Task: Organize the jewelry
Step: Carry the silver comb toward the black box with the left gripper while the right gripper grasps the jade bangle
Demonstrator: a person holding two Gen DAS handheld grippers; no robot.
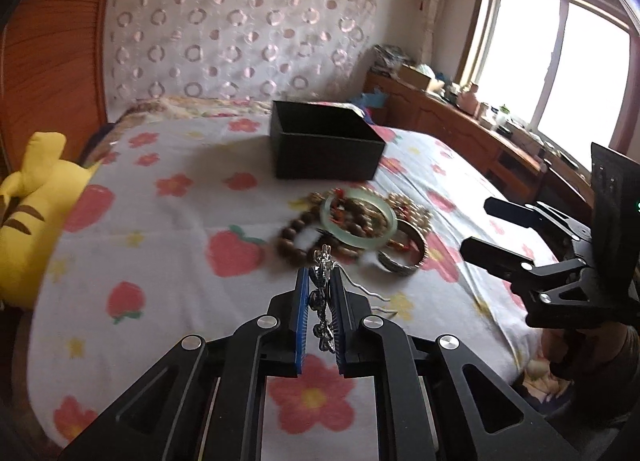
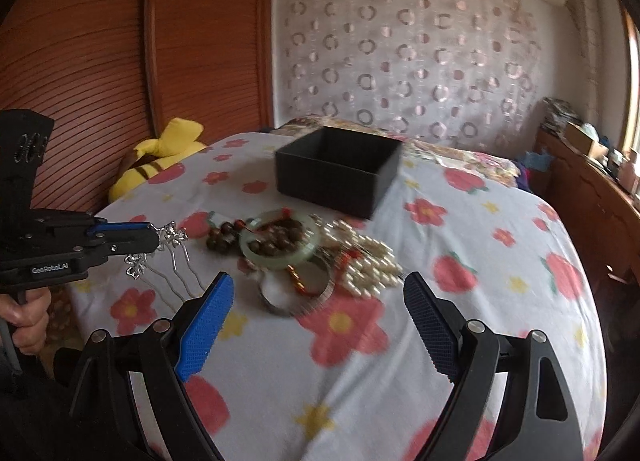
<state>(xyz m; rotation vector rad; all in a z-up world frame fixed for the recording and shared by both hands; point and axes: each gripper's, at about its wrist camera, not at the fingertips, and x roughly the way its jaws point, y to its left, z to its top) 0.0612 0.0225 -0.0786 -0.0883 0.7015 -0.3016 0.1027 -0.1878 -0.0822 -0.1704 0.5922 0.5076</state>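
My left gripper [image 1: 320, 273] is shut on a silver hair comb [image 1: 323, 257] with wavy prongs, held above the flowered bedsheet [image 1: 168, 229]. In the right wrist view the comb [image 2: 172, 239] hangs from the left gripper [image 2: 150, 235] at the left. Just beyond lies a jewelry pile: a pale green jade bangle [image 1: 360, 221] [image 2: 280, 249], a brown bead bracelet [image 1: 292, 237] [image 2: 224, 237], pearl strands [image 2: 368, 257] and a silver bangle [image 1: 404, 261] [image 2: 300, 293]. An open black box [image 1: 326, 149] [image 2: 340, 181] sits behind the pile. My right gripper [image 2: 318, 281] [image 1: 480, 227] stands open and holds nothing, near the pile.
A yellow striped plush toy [image 1: 28, 213] [image 2: 160, 157] lies at the bed's left edge against a wooden wardrobe [image 2: 120, 61]. A cluttered wooden sideboard [image 1: 460, 129] runs along the right under the window. A patterned curtain hangs behind the bed. A hand [image 2: 28, 321] grips the left tool.
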